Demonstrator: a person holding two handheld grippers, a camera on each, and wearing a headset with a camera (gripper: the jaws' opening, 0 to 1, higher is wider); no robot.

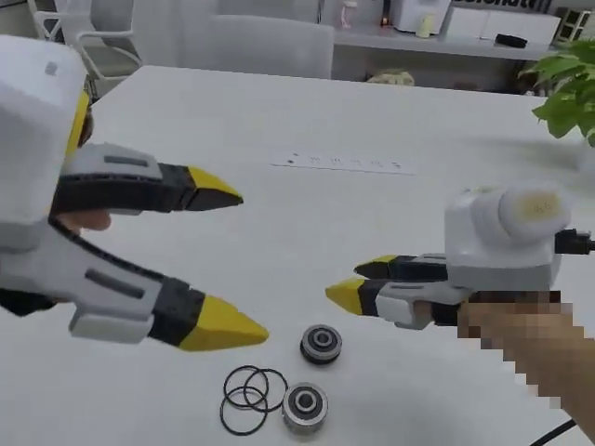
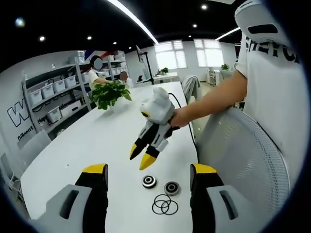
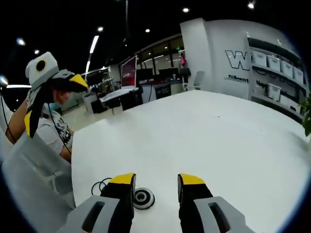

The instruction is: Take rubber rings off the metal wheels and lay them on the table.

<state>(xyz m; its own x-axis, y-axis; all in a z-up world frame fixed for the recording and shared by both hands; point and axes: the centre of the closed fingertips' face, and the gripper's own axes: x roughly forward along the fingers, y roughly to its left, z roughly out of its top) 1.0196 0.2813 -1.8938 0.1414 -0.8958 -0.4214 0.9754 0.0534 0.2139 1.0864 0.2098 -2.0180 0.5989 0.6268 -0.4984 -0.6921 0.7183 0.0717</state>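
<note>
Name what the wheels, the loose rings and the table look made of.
Wheels: metal by the look, with shiny silvery rims and dark centres. Rings: probably rubber, thin matt black loops lying flat. Table: smooth white top, maybe laminate; the look leaves it open.

**A:** Fig. 1: how were the two tools built?
**B:** The left white-shelled gripper (image 1: 253,265) and the right white-shelled gripper (image 1: 342,281) each carried two black tapered jaws capped in yellow.
**A:** And the operator?
**B:** A black cable (image 1: 578,243) left the right unit's rear. The person wore a white short-sleeved T-shirt (image 2: 272,82) printed with dark lettering.
</note>
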